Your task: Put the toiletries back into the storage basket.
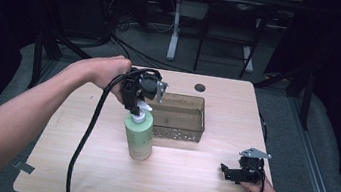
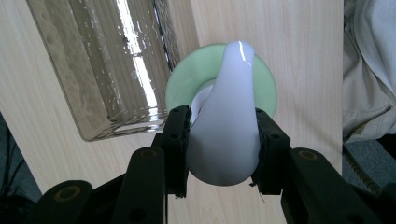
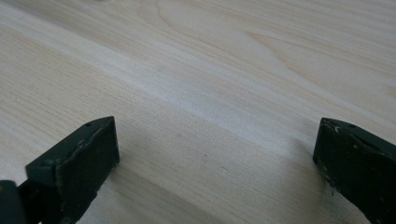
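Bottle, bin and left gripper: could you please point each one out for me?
Bottle [image 1: 138,139], high view, on its green body.
Bin [image 1: 178,134], high view, on its clear front wall.
Left gripper [image 2: 223,154], left gripper view, between its fingertips, shut on the bottle's white pump head.

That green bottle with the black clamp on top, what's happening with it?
A person holds a gripper in each hand. The left gripper is shut on the white pump head of the green bottle, which stands upright on the wooden table, beside a clear bin. The right gripper sits open, low over the table near its right edge.
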### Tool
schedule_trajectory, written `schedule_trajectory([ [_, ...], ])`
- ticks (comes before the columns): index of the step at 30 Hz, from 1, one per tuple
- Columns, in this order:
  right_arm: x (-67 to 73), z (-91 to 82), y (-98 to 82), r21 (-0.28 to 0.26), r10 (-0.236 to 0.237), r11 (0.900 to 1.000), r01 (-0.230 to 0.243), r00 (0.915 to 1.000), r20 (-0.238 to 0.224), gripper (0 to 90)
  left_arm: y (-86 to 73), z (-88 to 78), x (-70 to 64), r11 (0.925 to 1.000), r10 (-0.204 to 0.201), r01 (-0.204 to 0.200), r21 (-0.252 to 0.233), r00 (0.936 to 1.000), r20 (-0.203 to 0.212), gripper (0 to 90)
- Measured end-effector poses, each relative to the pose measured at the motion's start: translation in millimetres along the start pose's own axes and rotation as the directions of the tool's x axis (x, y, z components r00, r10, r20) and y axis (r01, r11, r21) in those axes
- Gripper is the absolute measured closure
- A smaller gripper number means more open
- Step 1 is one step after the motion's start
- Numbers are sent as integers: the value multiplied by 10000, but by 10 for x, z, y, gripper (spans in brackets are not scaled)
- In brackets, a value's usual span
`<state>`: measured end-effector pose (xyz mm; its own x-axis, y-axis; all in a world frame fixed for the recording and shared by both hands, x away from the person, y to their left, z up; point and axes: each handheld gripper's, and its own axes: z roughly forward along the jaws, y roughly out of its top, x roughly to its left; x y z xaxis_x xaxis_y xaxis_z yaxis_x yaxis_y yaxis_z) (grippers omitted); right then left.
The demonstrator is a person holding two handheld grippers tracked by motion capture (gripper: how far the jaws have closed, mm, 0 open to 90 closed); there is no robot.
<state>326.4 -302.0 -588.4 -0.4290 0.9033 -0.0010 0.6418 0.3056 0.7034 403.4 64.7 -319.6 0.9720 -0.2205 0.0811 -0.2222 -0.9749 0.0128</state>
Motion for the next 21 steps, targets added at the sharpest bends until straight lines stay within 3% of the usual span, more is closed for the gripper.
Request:
schedule_trajectory([
  [21, 1, 0, -2, -17, 11, 10000, -11, 10000, 9, 0, -41, -267, -18, 9994, -106, 112, 315, 9998, -180, 631],
])
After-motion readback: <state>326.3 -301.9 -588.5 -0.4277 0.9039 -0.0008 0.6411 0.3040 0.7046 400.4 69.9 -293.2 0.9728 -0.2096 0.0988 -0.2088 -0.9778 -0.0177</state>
